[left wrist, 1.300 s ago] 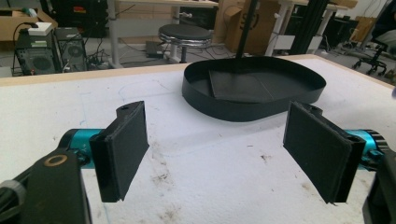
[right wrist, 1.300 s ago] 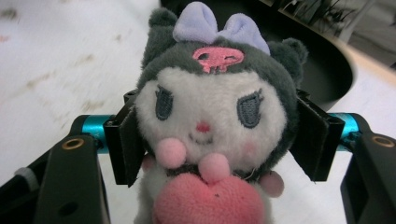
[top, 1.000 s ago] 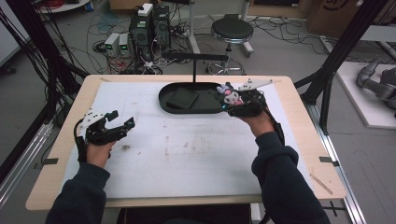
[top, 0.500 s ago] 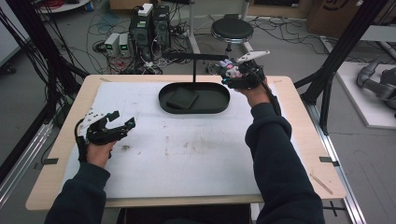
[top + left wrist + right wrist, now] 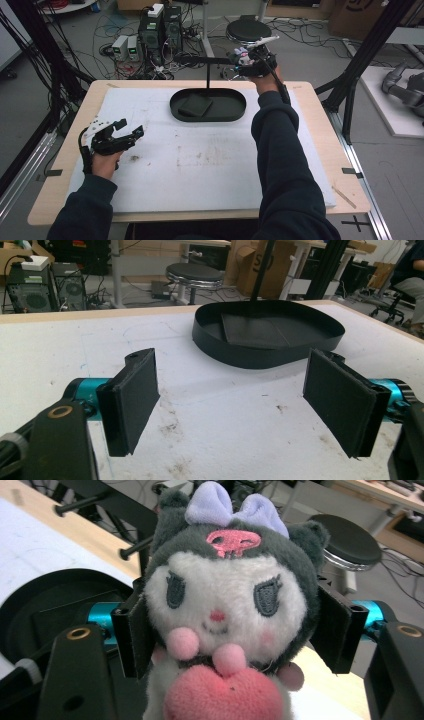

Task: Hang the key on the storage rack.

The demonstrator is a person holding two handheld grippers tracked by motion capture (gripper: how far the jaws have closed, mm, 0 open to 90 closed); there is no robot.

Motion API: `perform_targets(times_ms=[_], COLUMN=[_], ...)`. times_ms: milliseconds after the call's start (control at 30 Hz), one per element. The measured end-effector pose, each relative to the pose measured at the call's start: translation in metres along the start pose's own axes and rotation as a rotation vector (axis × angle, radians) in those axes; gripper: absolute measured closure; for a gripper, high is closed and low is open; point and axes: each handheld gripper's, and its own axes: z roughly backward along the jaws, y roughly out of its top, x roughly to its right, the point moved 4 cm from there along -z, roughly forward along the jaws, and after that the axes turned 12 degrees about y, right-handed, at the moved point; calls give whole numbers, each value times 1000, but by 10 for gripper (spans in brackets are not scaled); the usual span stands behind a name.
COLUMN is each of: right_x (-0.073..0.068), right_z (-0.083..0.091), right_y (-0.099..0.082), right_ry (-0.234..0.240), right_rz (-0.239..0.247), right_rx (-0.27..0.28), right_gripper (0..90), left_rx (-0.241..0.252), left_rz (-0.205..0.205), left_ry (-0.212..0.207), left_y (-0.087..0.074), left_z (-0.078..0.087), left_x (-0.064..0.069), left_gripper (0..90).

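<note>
White padding covers the wooden surface, with computers, cables and a round stool on the floor beyond its far edge. From my remote seat I see the plush toy, dark-hooded with a lilac bow, a pink skull mark and a pink heart at its chest, clamped at the head between the jaws of the right gripper. It is held up in the air past the far edge, beside the black horizontal bar of the stand. Just nearer sits the black oval tray, a dark flat pad inside it. Well apart, at the near left, the left gripper rests over the padding, jaws wide apart and empty.
</note>
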Motion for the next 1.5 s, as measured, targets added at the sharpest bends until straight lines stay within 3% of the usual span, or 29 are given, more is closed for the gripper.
perform_targets(times_ms=[100, 200, 433, 600, 867, 1000, 1100, 1200, 1267, 1400, 1500], right_x=[5, 12, 14, 7, -2, -3, -4, -3, -3, -4, -5], right_z=[1, 2, -10, -28, -51, -55, -51, -38, -27, -5, 10], right_y=[-7, -20, -57, -68, -71, -71, -71, -68, -65, -64, -66], right_ry=[-64, -85, -54, -32, -13, 7, 28, 46, 83, 101, 118], right_rz=[-10, -47, -79, -80, -122, -159, -144, -172, -176, -127, -90], right_rx=[-33, -46, -134, -157, -135, -100, -89, -21, 16, 18, -12], right_gripper=[297, 297, 319, 323, 321, 257, 202, 202, 202, 202, 204], left_rx=[2, 0, -12, -13, -1, -3, -1, 0, -1, 0, 4], left_rz=[4, 5, 1, 4, 14, 18, 20, 20, 20, 15, 18], left_ry=[2, 2, -3, -9, -22, -21, -25, -27, -28, -25, -24], left_y=[0, 0, -1, -1, -1, -1, -1, -1, -1, 0, 0], left_z=[1, 0, -1, -1, -1, -1, -1, -1, -1, -1, 0], left_x=[-1, -1, 1, 1, 1, 1, 1, 2, 2, 2, 1], left_gripper=[220, 220, 220, 220, 221, 220, 220, 220, 220, 220, 220])
